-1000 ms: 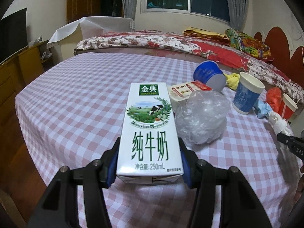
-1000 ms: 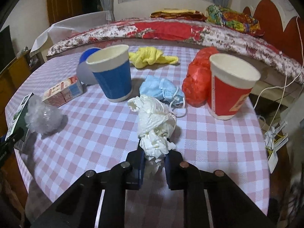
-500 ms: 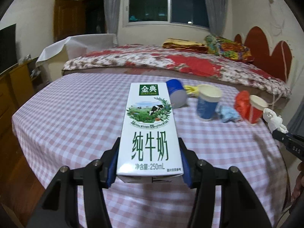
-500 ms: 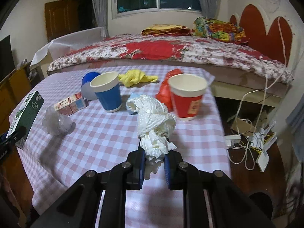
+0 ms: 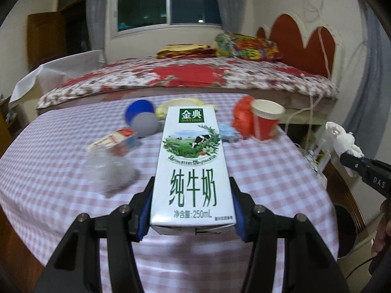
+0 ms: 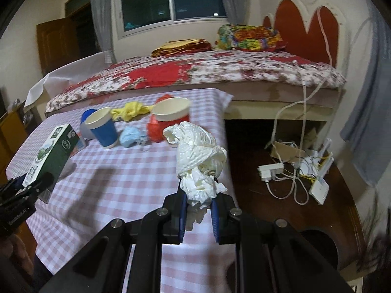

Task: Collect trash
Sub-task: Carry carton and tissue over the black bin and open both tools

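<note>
Carry step: both pieces of trash are lifted clear of the desk [image 5: 61, 171]. Left hand-held gripper [image 5: 191, 210] is clamped on the milk carton [image 5: 193, 168]; right hand-held gripper [image 6: 196, 210] is pinched tight on the crumpled tissue [image 6: 198, 156]. Next, probably take both to the dark bin [image 6: 317, 249] on the floor at the right and release. Cups and wrappers remain on the desk.

The milk carton [image 5: 193, 168] in my left gripper [image 5: 191, 210] reads "金典 SATINE", "纯牛奶" and "净含量:250mL". My right gripper [image 5: 352, 163], seen from the left wrist, carries the letters "DAS".
</note>
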### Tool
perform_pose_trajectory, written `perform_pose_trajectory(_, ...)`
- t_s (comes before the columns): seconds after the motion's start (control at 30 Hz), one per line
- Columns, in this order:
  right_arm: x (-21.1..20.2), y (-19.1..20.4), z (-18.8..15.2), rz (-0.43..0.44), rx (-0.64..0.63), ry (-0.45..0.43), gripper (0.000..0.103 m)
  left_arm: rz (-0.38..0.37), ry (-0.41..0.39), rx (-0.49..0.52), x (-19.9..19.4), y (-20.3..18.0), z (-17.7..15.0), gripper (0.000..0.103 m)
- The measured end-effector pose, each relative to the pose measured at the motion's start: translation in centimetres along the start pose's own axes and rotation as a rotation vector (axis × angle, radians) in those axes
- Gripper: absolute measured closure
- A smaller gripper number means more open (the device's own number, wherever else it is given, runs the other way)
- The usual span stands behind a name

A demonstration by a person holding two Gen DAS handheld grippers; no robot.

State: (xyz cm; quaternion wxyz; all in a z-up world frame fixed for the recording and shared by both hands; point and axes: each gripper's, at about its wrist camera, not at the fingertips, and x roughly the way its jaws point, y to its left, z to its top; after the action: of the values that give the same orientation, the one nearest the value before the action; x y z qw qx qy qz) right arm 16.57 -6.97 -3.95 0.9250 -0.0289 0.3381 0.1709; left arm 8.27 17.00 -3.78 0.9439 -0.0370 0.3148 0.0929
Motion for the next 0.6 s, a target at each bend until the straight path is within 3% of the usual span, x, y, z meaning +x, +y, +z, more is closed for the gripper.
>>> perform_pose_trajectory(0.6,-3.1,-12.1,-4.8,-0.166,0.136,0.043,0.085,-0.245,0.073,0.189,1.6,-14.0,-0.2,0.048)
